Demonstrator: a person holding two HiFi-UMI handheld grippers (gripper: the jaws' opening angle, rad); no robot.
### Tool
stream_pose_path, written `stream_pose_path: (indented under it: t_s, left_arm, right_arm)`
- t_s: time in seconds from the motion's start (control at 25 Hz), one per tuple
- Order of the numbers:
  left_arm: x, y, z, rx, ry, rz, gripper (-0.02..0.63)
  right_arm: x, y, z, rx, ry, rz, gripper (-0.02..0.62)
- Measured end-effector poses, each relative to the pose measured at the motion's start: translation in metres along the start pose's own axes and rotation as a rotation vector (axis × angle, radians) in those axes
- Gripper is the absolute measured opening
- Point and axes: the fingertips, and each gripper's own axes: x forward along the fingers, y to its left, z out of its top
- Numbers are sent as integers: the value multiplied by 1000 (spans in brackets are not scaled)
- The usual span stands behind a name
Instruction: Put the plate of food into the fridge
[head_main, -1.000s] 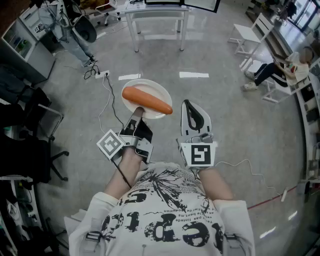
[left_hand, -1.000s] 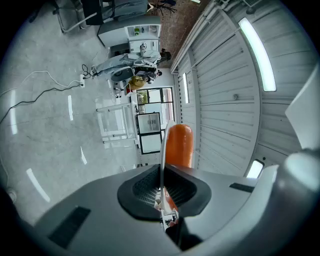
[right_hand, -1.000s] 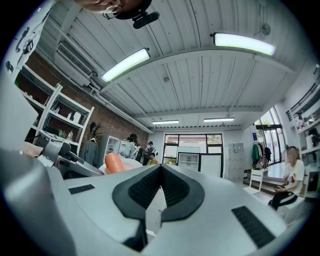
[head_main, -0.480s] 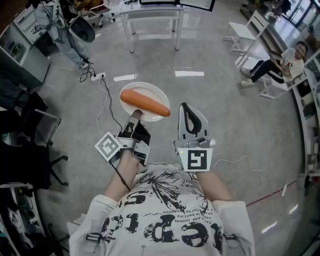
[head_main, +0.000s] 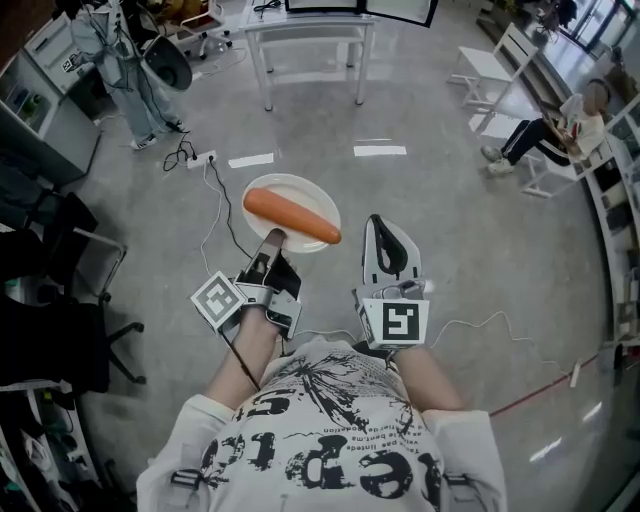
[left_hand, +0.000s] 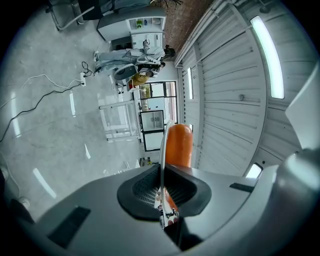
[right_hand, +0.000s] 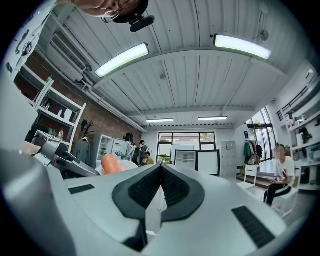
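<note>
- Our left gripper (head_main: 273, 240) is pinched tight on the near rim of the white plate (head_main: 310, 190), holding it out over the open floor by one edge only.
- The long orange food (head_main: 292, 217) lies loose across the plate, so a tilt or jolt could roll it off.
- Our right gripper (head_main: 377, 222) sits near the plate with its jaws pressed together on nothing, giving no support.
- With such a thin rim grip, the plate may sag or slip on the way.
</note>
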Motion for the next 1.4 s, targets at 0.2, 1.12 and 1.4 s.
stream_pose_path:
  t_s: [0.2,1.12,1.4]
  left_arm:
    - [2,7,18,-17,-4,7,20]
    - [176,-10,21,53,-212,-19,21]
    - [258,-18,4,35,-203,-46,21]
  right_arm:
    - [16,4,-15,114,46,5,0]
    - [169,-135,-40,128,51,196,0]
    - [215,-207,-55,141,78,189,0]
